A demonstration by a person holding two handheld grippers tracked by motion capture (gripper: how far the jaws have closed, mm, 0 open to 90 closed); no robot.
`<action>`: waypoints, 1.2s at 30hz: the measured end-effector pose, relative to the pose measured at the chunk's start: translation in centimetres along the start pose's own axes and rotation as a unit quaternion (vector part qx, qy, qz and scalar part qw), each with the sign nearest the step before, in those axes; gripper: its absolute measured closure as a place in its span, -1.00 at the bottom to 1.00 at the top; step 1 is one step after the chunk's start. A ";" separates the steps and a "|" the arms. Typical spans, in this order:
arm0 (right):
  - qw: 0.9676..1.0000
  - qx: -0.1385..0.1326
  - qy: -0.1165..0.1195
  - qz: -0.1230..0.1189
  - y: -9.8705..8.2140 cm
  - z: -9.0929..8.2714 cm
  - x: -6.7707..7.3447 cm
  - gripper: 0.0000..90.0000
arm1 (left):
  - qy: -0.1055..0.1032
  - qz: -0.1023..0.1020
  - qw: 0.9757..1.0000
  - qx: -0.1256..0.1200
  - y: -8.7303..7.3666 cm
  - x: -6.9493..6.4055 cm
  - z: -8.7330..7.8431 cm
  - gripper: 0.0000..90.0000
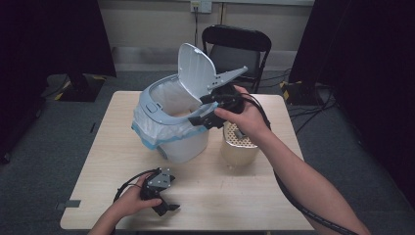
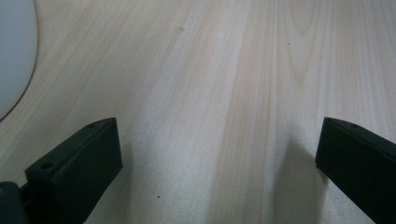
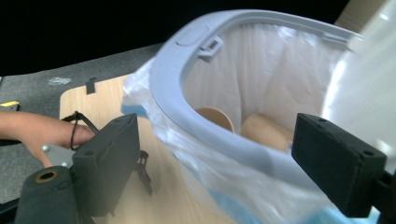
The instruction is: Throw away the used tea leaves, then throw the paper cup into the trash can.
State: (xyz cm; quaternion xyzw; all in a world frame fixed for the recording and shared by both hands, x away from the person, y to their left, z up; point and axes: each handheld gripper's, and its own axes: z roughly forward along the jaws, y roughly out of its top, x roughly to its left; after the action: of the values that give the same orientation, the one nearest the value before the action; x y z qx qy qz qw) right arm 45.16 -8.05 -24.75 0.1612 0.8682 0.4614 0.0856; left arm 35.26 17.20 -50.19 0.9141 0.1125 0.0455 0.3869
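Observation:
A white bin with a clear liner bag stands mid-table, its lid swung up. Inside the bin lie a brown paper cup and a beige rounded object. My right gripper hovers at the bin's right rim, open; in the right gripper view its jaws stand wide apart with the rim seen past them and nothing pressed. My left gripper rests at the front left of the table, held by a hand. It is open over bare wood.
A beige perforated canister stands just right of the bin, under my right hand. The light wooden table has free room at the front and left. A black chair sits behind it, and dark curtains flank the room.

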 end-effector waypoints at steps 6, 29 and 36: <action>1.000 0.006 -0.017 0.006 -0.7 -1.1 -0.9 -0.67 | 0.000 0.000 1.000 0.000 0.0 0.0 0.0 -1.00; 0.999 -0.006 -0.043 0.030 -0.4 -1.1 -4.0 -0.66 | 0.000 0.000 1.000 0.001 0.0 0.0 0.0 -1.00; 0.999 -0.010 -0.044 0.023 0.3 -0.8 -3.8 -0.68 | 0.000 0.000 1.000 0.001 0.0 0.0 0.0 -1.00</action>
State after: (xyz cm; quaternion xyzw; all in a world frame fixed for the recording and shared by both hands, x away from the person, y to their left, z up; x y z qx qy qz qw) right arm 48.56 -9.88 -24.04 0.2003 0.8551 0.4643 0.1143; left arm 35.30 17.19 -50.19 0.9145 0.1120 0.0451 0.3861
